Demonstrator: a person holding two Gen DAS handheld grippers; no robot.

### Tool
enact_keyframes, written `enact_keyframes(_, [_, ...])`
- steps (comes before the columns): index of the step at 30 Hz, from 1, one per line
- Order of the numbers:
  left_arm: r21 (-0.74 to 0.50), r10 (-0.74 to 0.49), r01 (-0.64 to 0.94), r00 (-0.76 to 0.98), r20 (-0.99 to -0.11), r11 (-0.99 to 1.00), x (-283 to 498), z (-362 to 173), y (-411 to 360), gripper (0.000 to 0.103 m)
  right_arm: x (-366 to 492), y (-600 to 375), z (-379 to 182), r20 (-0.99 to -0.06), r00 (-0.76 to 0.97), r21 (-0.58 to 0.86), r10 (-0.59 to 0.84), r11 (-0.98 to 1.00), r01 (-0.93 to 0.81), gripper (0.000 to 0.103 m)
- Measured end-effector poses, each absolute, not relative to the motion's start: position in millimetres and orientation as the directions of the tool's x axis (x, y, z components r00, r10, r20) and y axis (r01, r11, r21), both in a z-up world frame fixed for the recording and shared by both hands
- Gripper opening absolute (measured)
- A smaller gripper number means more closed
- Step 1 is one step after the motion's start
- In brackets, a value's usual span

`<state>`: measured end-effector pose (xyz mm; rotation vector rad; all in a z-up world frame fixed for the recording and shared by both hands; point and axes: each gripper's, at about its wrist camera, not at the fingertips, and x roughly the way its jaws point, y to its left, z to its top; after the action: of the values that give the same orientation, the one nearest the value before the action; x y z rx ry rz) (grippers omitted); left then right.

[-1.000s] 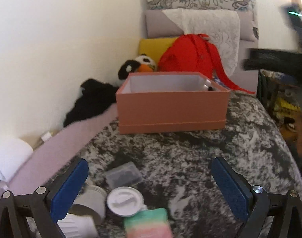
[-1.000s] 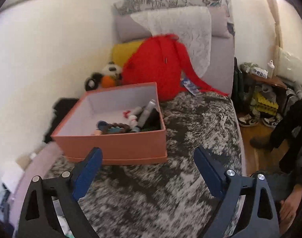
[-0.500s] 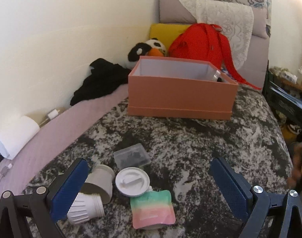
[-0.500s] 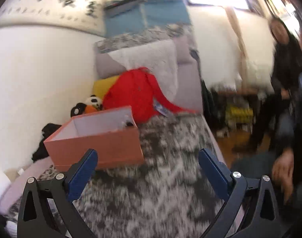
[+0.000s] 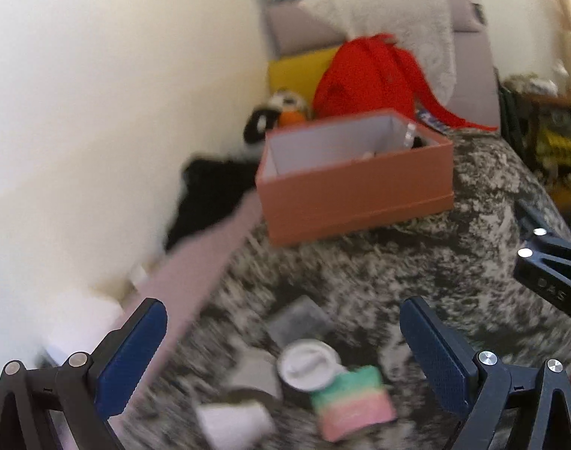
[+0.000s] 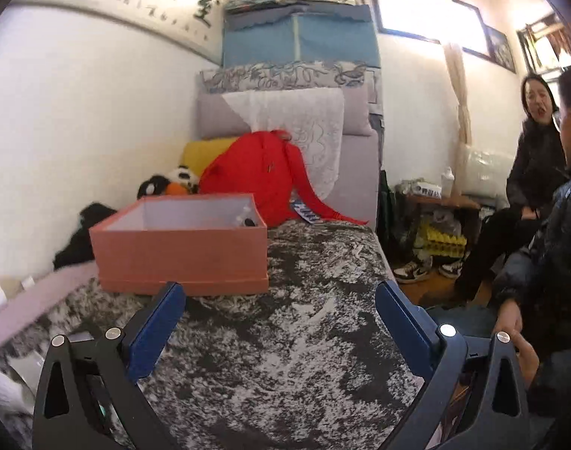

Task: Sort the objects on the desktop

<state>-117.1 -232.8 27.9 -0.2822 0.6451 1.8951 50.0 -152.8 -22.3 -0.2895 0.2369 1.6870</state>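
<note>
Clutter sits low in the blurred left wrist view, on the grey-and-white mottled blanket (image 5: 416,270): a white cup (image 5: 233,422) lying on its side at the left, then a round white lid (image 5: 308,363), with a clear plastic case (image 5: 298,320) just behind it and a pastel striped pouch (image 5: 351,401) touching the lid on the right. The left gripper (image 5: 283,352) hangs above these 4 things with its blue pads spread wide, holding nothing. Farther back stands the open pink box (image 5: 356,191), a few small items showing at its right inner corner (too blurred to name). Behind the box lie a panda plush (image 5: 274,116) and a red backpack (image 5: 364,78).

From the right wrist view, the right gripper (image 6: 279,328) is likewise spread wide and empty, over bare blanket (image 6: 285,360), the pink box (image 6: 180,251) ahead and to its left. At the far right, 2 people (image 6: 540,202) in dark clothing sit beside the bed.
</note>
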Motion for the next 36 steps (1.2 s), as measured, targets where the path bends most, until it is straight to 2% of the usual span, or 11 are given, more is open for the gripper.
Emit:
enact_keyframes(2, [0.367,0.793,-0.89,-0.423,-0.438,-0.272,-115,33,-240,0.102,53,-147,-27,-0.361,-0.142,0.016,0.922,-0.146,-0.989,0.103])
enact_keyframes(4, [0.381,0.768,-0.887,-0.429,-0.476,-0.26,-120,27,-240,0.102,56,-138,-28,-0.342,-0.138,0.032,0.93,-0.136,-0.99,0.103])
enact_keyframes(7, [0.32,0.679,-0.915,-0.399,-0.616,-0.248,-131,1,-231,0.102,57,-106,-39,-0.295,-0.095,-0.038,0.951,-0.111,-0.993,0.103])
enact_keyframes(9, [0.289,0.645,-0.93,-0.366,-0.67,-0.227,-136,-11,-230,0.102,63,-90,-53,-0.359,-0.035,-0.07,0.933,-0.065,-0.995,0.103])
enact_keyframes(12, [0.302,0.644,-0.915,-0.402,-0.65,-0.267,-139,-17,-233,0.102,83,-86,-63,-0.46,-0.009,0.023,0.888,0.002,-1.0,0.103])
enact_keyframes(14, [0.294,0.645,-0.912,-0.411,-0.644,-0.287,-144,-21,-233,0.102,90,-99,-54,-0.473,-0.046,0.099,0.88,0.001,-0.995,0.103])
enact_keyframes(19, [0.243,0.651,-0.917,-0.397,-0.647,-0.317,-165,-36,-238,0.102,78,-120,-42,-0.442,-0.202,0.181,0.874,-0.133,-0.974,0.103])
enact_keyframes(24, [0.173,0.626,-0.907,-0.393,-0.673,-0.383,-195,-63,-243,0.102,44,-117,-55,-0.506,-0.322,0.16,0.8,-0.279,-0.947,0.103])
enact_keyframes(29, [0.106,0.631,-0.918,-0.342,-0.696,-0.381,-204,-93,-244,0.102,22,-125,-68,-0.53,-0.488,0.26,0.693,-0.415,-0.872,0.103])
enact_keyframes(31, [0.097,0.635,-0.924,-0.328,-0.699,-0.37,-204,-102,-242,0.102,8,-131,-74,-0.546,-0.53,0.262,0.648,-0.469,-0.844,0.103])
enact_keyframes(36, [0.065,0.63,-0.921,-0.312,-0.712,-0.383,-212,-117,-239,0.102,-38,-156,-90,-0.595,-0.56,0.149,0.576,-0.606,-0.781,0.103])
